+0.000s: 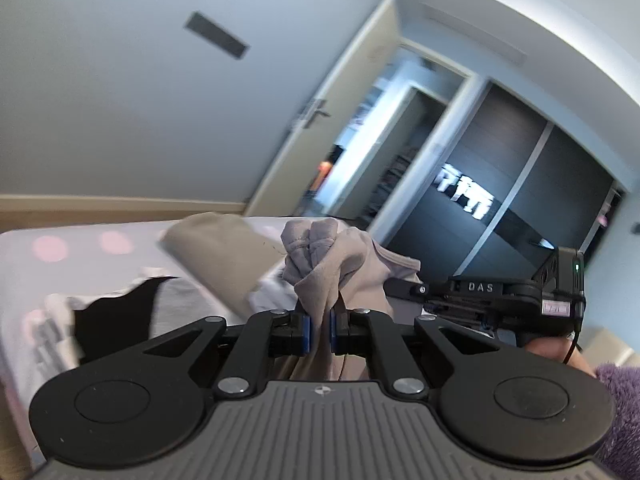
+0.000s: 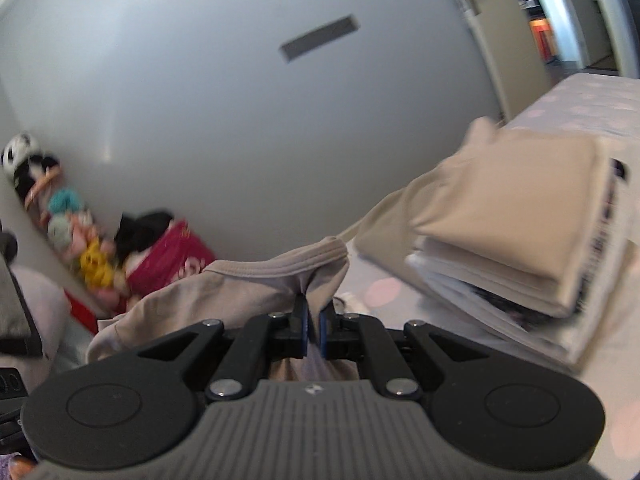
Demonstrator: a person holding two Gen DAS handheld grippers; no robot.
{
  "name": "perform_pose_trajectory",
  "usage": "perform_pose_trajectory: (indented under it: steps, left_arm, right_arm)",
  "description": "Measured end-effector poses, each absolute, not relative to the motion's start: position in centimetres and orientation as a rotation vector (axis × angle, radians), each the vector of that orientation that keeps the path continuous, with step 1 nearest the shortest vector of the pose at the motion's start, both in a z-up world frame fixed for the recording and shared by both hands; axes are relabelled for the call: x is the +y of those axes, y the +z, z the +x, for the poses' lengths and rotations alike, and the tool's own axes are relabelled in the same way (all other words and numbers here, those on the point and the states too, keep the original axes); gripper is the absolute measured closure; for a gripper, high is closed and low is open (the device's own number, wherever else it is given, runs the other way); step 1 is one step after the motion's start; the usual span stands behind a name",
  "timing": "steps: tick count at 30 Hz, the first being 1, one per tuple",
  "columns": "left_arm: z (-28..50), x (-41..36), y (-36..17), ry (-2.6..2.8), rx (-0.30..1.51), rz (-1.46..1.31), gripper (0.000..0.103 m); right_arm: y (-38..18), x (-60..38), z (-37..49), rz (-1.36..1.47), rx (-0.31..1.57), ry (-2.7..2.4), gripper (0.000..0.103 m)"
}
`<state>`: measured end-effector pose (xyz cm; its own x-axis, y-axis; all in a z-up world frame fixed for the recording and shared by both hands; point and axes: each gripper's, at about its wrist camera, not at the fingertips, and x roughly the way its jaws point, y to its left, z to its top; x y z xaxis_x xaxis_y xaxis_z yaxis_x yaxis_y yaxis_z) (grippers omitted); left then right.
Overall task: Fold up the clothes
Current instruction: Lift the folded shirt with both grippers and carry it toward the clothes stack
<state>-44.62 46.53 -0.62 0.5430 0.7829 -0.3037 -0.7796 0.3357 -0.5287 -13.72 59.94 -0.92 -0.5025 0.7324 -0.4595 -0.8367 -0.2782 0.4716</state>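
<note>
Grey walls and a pale door close off the room behind a bed covered in a light sheet with pink dots. Above that bed a beige-grey garment is held up, bunched, between the two grippers. In the left wrist view a gathered fold of it is clamped between the blue-padded fingers of the left gripper, with cloth hanging below them. In the right wrist view a hemmed edge of the same garment is pinched by the right gripper, whose fingers are closed on the fabric. The right gripper is also seen in the left view, just right of the garment, with a purple fluffy sleeve behind it. A stack of folded clothes, topped by a beige piece, lies on the bed to the right. A black piece of clothing lies on the bed at the left. Stuffed toys and a pink box are piled against the far wall. Dark wardrobe doors are seen at the far right.
</note>
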Motion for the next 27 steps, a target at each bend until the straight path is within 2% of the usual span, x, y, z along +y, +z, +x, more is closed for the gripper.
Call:
perform_pose_trajectory:
  steps: [8,16,25,27]
  left_arm:
    - [-49.2,53.3,-3.1,1.146,0.025,-0.843,0.096]
    - [-50.7,59.2,-7.5,1.246,0.198,-0.89,0.096]
    - [-50.3,61.1,-10.6,1.348,0.369,-0.948,0.095]
    - [-50.9,60.1,-10.8,1.359,0.386,-0.93,0.093]
  right_arm:
    - [-3.4,69.8,-20.8,-0.351,0.855,2.003,0.097]
    - [-8.7,76.2,-25.0,-0.469,0.896,1.982,0.097]
    - [-13.4,78.4,-27.8,-0.547,0.891,1.977,0.096]
    - [-14.1,78.6,-27.9,-0.549,0.89,1.952,0.093]
